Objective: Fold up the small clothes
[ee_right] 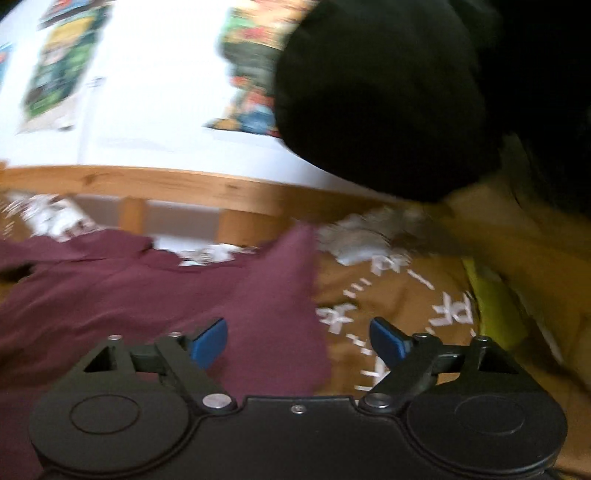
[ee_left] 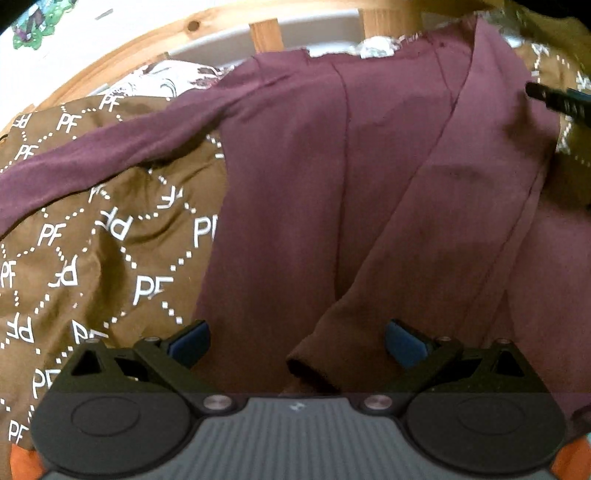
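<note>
A maroon long-sleeved garment [ee_left: 314, 184] lies spread on a brown bedcover printed with white "PF" letters [ee_left: 110, 240]. One sleeve stretches out to the left; the other is folded across the body, its cuff [ee_left: 314, 363] near my left gripper [ee_left: 297, 343]. The left gripper is open and empty just above the garment. In the right wrist view, my right gripper [ee_right: 298, 341] is open and empty over the garment's right edge [ee_right: 280, 295]. The right gripper's tip [ee_left: 554, 99] shows at the left view's upper right.
A wooden bed rail with slats [ee_left: 266, 35] runs along the far side, also in the right wrist view [ee_right: 184, 188]. A white patterned cloth [ee_right: 369, 236] lies by the rail. A large black shape [ee_right: 388, 96] fills the upper right. A yellow-green item [ee_right: 495, 306] lies at right.
</note>
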`<act>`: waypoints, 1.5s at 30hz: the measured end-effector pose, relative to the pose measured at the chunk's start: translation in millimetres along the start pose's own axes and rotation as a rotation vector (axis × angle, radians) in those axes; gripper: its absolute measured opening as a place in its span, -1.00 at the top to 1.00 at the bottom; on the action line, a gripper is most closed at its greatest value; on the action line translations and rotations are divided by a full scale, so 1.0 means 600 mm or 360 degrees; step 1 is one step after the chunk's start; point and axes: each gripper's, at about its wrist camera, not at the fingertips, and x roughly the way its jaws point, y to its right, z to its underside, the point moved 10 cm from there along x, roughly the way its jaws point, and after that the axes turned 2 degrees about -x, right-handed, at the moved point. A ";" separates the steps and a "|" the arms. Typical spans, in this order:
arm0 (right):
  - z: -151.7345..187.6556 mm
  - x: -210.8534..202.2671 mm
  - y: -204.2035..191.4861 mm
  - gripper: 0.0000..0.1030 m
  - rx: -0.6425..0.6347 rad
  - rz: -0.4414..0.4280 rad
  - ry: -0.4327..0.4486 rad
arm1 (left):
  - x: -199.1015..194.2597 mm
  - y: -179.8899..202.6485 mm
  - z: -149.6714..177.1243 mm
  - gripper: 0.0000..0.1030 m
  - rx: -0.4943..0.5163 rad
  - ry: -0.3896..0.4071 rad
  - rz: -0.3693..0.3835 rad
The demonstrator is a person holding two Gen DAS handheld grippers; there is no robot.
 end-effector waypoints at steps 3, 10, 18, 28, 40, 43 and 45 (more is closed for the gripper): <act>0.015 0.033 0.008 -0.27 0.0103 -0.0103 -0.0082 | 0.004 0.007 0.001 -0.99 0.0009 -0.0014 -0.0018; 0.005 0.033 0.040 0.81 0.0377 -0.0139 -0.0025 | -0.002 0.030 -0.007 -0.99 0.0090 0.0037 -0.0029; 0.022 0.047 0.067 0.93 0.0463 -0.0034 -0.0100 | 0.007 0.030 0.001 -0.98 0.0078 0.0013 0.0018; 0.003 0.005 0.045 0.23 0.0320 0.0055 -0.0045 | -0.045 -0.024 -0.016 -0.99 -0.0164 0.0135 0.0166; -0.007 -0.078 -0.061 -0.99 0.0259 -0.0129 -0.0065 | -0.069 -0.324 -0.052 -0.99 -0.0782 0.0409 -0.0137; 0.003 -0.098 -0.088 -0.99 0.0213 -0.0161 -0.0104 | -0.077 -0.419 -0.039 -0.99 -0.0998 0.0466 -0.0225; 0.008 -0.109 -0.103 -0.99 0.0207 -0.0174 -0.0129 | -0.076 -0.474 -0.035 -0.99 -0.1127 0.0501 -0.0239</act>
